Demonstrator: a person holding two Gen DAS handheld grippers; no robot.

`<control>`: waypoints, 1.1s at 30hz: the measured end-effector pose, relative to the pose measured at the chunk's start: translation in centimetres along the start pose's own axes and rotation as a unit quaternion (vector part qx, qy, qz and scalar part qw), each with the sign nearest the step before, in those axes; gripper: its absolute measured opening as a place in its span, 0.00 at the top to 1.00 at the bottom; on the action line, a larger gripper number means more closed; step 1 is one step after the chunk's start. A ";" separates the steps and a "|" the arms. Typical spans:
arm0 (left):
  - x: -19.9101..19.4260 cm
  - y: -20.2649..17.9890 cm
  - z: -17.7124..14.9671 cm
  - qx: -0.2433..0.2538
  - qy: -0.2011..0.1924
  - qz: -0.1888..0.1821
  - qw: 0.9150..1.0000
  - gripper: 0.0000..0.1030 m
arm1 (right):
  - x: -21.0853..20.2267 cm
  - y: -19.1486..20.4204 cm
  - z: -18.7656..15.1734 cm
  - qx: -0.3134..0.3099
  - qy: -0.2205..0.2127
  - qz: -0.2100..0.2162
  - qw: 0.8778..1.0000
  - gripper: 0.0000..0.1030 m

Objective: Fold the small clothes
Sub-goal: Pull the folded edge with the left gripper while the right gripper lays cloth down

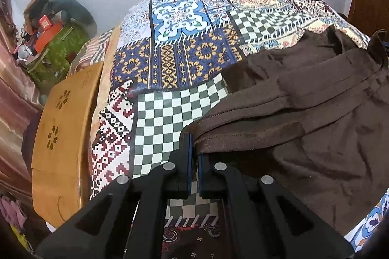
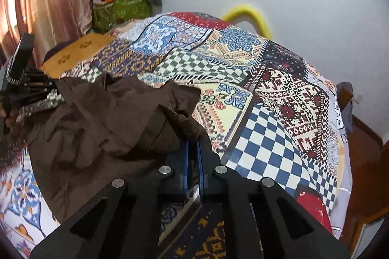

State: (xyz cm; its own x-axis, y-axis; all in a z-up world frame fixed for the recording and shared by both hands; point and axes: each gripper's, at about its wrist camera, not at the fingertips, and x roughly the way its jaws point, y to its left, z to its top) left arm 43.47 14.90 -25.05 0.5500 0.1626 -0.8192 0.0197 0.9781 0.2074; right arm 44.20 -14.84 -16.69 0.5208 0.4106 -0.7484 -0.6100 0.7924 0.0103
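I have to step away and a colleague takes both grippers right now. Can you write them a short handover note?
Left hand-held gripper: shut on the hem edge of the brown garment.
Right hand-held gripper: shut on a raised corner of the same garment.
The garment lies rumpled on the patchwork tablecloth, both pinched edges lifted.
Done: both grips taken.
Left: spread it flat and make every fold; none looks finished yet.

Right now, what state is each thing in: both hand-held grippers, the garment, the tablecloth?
Left hand-held gripper: shut on the garment's hem.
Right hand-held gripper: shut on a raised fold of the garment.
Garment: brown, rumpled, partly folded over itself, lying on the tablecloth, pinched at two edges.
Tablecloth: patchwork print, spread flat, partly covered by the garment.
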 end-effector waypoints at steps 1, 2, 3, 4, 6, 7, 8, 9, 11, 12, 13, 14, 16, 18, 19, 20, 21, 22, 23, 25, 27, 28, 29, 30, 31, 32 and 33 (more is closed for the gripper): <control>-0.2 0.1 0.2 -0.002 -0.004 0.001 1.000 0.97 | -0.1 -0.1 0.1 0.008 -0.004 0.000 1.000 0.95; -0.5 0.3 0.4 -0.005 -0.009 0.002 1.000 0.97 | -0.4 -0.3 0.2 0.017 -0.011 0.004 1.000 0.95; -0.8 0.5 0.7 -0.008 -0.013 0.002 1.000 0.97 | -0.7 -0.5 0.4 0.025 -0.019 0.001 1.000 0.95; -1.2 0.8 1.1 -0.013 -0.020 0.002 1.000 0.97 | -1.0 -0.6 0.6 0.029 -0.024 -0.002 0.999 0.96; -1.9 1.4 2.0 -0.027 -0.032 0.000 0.999 0.97 | -1.7 -1.3 1.1 0.045 -0.040 -0.006 0.998 0.96; -2.2 1.8 2.6 -0.036 -0.037 0.000 0.999 0.97 | -1.9 -1.6 1.4 0.050 -0.043 -0.009 0.998 0.96; -2.3 2.1 3.1 -0.044 -0.041 0.002 0.998 0.97 | -2.1 -2.0 1.6 0.053 -0.047 -0.014 0.997 0.96; -2.4 2.3 3.5 -0.049 -0.044 0.003 0.998 0.97 | -2.3 -2.3 1.9 0.055 -0.053 -0.021 0.997 0.96; -2.2 2.8 4.4 -0.064 -0.045 0.001 0.997 0.97 | -2.2 -3.0 2.4 0.067 -0.052 -0.033 0.996 0.96; -1.9 3.1 4.9 -0.071 -0.043 -0.001 0.997 0.97 | -2.1 -3.4 2.5 0.074 -0.053 -0.034 0.995 0.96; -1.4 3.3 5.4 -0.079 -0.038 -0.002 0.996 0.97 | -1.9 -3.7 2.6 0.081 -0.053 -0.036 0.995 0.96; -0.8 3.5 5.7 -0.085 -0.032 -0.004 0.996 0.97 | -1.6 -4.0 2.8 0.086 -0.049 -0.042 0.994 0.97; 0.6 3.7 6.3 -0.101 -0.014 -0.010 0.995 0.97 | -0.8 -4.4 3.0 0.091 -0.041 -0.051 0.994 0.97; 2.1 3.7 6.7 -0.100 0.002 -0.008 0.995 0.97 | 0.3 -4.7 3.3 0.093 -0.025 -0.055 0.994 0.96; 3.1 3.6 6.8 -0.098 0.013 -0.002 0.995 0.97 | 0.9 -4.8 3.3 0.094 -0.017 -0.059 0.994 0.96; 3.7 3.5 6.8 -0.098 0.021 0.001 0.995 0.97 | 1.6 -4.9 3.3 0.097 -0.004 -0.057 0.994 0.96; 4.7 3.4 6.7 -0.097 0.037 0.001 0.995 0.97 | 2.1 -5.0 3.3 0.100 0.006 -0.056 0.993 0.96; 5.2 3.3 6.6 -0.098 0.047 0.002 0.994 0.95 | 2.6 -5.1 3.2 0.103 0.015 -0.056 0.993 0.95; 5.7 3.2 6.4 -0.100 0.054 0.003 0.994 0.93 | 3.1 -5.2 3.2 0.108 0.028 -0.054 0.992 0.95; 6.1 3.3 5.9 -0.104 0.062 0.005 0.993 0.84 | 3.1 -5.2 3.1 0.111 0.032 -0.059 0.992 0.92; 5.7 3.7 5.6 -0.115 0.061 0.004 0.991 0.71 | 2.7 -5.3 3.1 0.121 0.034 -0.057 0.990 0.79; 5.4 4.0 5.6 -0.121 0.058 0.001 0.991 0.63 | 2.2 -5.4 3.1 0.129 0.030 -0.049 0.990 0.74; 4.8 4.4 5.7 -0.128 0.050 0.001 0.990 0.57 | 1.8 -5.5 3.1 0.135 0.025 -0.044 0.990 0.65; 4.3 4.7 5.8 -0.134 0.044 0.003 0.990 0.56 | 1.4 -5.5 3.2 0.141 0.019 -0.043 0.989 0.57; 3.6 5.2 6.0 -0.142 0.035 0.006 0.989 0.54 | 0.9 -5.6 3.3 0.150 0.011 -0.045 0.988 0.54; 3.0 5.6 6.2 -0.150 0.029 0.010 0.988 0.53 | 0.2 -5.6 3.3 0.156 0.003 -0.042 0.987 0.54; 2.4 5.9 6.2 -0.155 0.025 0.012 0.988 0.53 | -0.4 -5.5 3.3 0.155 -0.001 -0.038 0.987 0.54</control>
State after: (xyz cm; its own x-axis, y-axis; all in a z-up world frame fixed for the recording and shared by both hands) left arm 50.14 20.28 -22.49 0.5057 0.1839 -0.8429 -0.2534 0.9656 0.0587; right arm 49.33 -17.85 -14.29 0.5587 0.3453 -0.7541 -0.3571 0.9208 0.1570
